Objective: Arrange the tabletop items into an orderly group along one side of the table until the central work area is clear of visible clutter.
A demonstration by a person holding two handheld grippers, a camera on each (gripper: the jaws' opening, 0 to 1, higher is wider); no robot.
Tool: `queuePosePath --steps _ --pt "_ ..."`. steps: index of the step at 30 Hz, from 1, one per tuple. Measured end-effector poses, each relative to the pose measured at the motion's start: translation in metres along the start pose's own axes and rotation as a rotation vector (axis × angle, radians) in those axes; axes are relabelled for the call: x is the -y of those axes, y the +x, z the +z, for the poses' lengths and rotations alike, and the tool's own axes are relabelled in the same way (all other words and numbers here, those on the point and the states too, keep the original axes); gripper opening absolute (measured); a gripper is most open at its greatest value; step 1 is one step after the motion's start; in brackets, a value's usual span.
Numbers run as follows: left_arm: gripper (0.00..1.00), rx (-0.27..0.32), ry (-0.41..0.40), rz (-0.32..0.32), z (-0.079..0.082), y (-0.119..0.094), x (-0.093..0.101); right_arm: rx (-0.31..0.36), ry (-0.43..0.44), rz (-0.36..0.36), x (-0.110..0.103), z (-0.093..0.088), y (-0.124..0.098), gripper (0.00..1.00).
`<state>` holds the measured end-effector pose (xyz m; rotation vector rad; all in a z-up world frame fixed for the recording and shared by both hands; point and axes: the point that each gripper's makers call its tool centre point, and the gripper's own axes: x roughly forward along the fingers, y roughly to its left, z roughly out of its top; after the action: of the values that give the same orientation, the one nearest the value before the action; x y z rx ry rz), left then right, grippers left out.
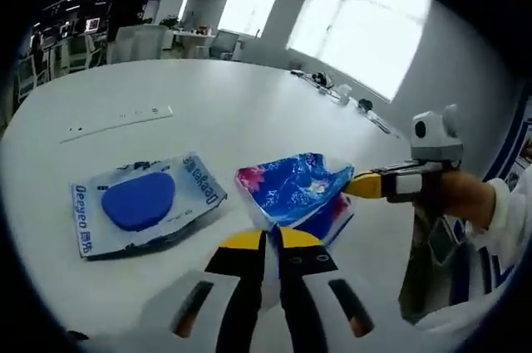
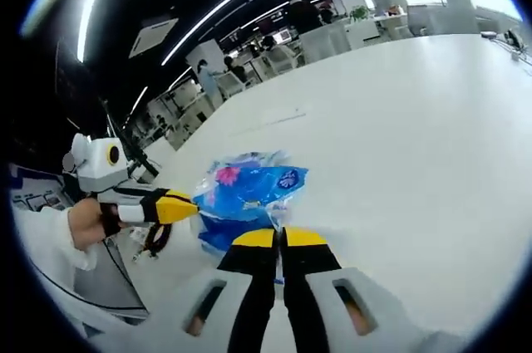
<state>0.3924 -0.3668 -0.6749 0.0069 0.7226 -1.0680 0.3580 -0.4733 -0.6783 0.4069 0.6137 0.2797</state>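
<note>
A blue plastic tissue pack (image 1: 287,187) with pink flowers is stretched between both grippers over the white table (image 1: 249,112). My left gripper (image 1: 270,239) is shut on the pack's near edge. The right gripper (image 1: 359,187) comes in from the right and pinches the pack's far corner. In the right gripper view, the right gripper (image 2: 278,238) is shut on the same pack (image 2: 249,191), and the left gripper (image 2: 184,206) holds its left end. A flat Deeyeo packet (image 1: 145,203) with a blue oval lies on the table to the left of the pack.
A thin white strip (image 1: 116,123) lies farther back on the table. Small dark items (image 1: 341,91) sit along the far edge by the windows. A hand in a white sleeve (image 1: 470,199) holds the right gripper. Desks and chairs (image 2: 274,54) stand beyond the table.
</note>
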Motion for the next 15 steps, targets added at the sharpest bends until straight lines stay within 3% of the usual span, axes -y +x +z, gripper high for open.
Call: queuePosePath --steps 3,10,15 --pt "0.03 0.006 0.058 -0.025 0.007 0.007 0.003 0.004 -0.003 -0.008 0.009 0.012 0.001 0.00" --pt "0.06 -0.003 0.031 -0.019 0.018 0.023 -0.005 -0.016 -0.002 -0.010 0.027 0.027 0.015 0.00" --pt "0.08 0.012 0.002 -0.001 0.032 0.030 -0.015 -0.003 0.061 -0.006 0.036 0.034 0.024 0.00"
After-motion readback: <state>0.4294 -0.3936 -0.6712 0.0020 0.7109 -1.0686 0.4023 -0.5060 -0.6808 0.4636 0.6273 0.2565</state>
